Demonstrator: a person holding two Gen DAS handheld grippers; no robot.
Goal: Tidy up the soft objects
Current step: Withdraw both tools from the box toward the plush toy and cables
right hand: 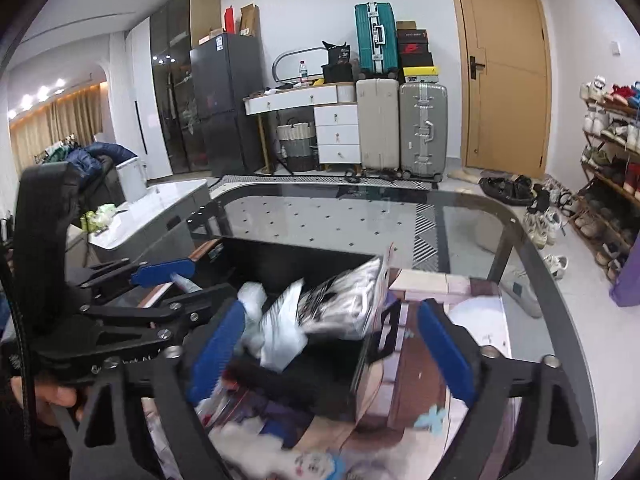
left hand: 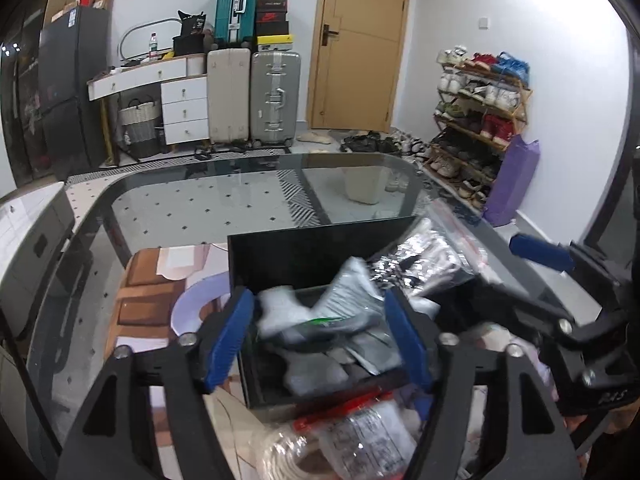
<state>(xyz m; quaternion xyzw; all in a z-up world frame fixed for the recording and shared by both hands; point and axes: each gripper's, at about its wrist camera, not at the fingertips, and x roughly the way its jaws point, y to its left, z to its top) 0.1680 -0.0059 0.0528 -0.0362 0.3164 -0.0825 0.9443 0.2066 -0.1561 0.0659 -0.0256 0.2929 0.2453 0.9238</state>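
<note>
A black open box stands on the glass table and holds grey and white socks and a clear zip bag of patterned fabric leaning on its right rim. My left gripper is open, fingers on either side of the box's front, with nothing in it. My right gripper is open over the box's right front corner, empty; the socks and bag lie just ahead. The left gripper's fingers show at left.
A clear bag with a red zip and soft white items lie in front of the box. Under the glass are a lilac stool and cardboard boxes. Suitcases, a door and a shoe rack stand behind.
</note>
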